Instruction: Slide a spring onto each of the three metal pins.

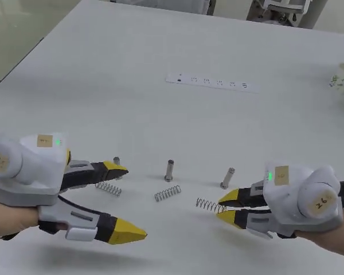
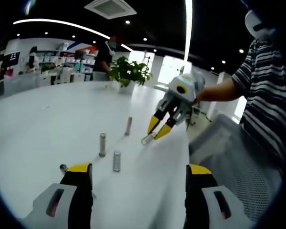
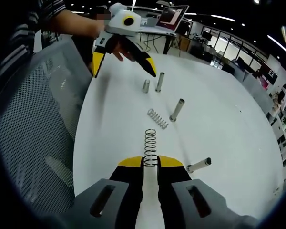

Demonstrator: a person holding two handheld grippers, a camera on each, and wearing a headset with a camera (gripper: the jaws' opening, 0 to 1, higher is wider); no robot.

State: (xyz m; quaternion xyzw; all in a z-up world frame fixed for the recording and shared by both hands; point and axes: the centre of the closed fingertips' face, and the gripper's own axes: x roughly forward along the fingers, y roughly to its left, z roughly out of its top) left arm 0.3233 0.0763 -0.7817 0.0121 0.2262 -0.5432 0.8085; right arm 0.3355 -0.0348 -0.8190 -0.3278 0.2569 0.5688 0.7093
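Three short metal pins stand upright in a row on the white table: left pin [image 1: 116, 162], middle pin [image 1: 169, 170], right pin [image 1: 227, 177]. Two loose springs lie flat in front of them, one spring [image 1: 108, 188] at the left and another spring [image 1: 167, 193] in the middle. My right gripper [image 1: 226, 208] is shut on the end of a third spring [image 1: 206, 204], which lies low over the table and points left. In the right gripper view the held spring [image 3: 150, 142] sticks out ahead of the right gripper [image 3: 150, 163]. My left gripper [image 1: 123, 200] is open, with nothing between its jaws, around the left spring.
A white power strip [image 1: 211, 82] lies farther back on the table [image 1: 103, 86]. A mesh chair [image 3: 43, 124] stands by the table's near edge. A potted plant [image 2: 128, 71] sits at the far end of the table.
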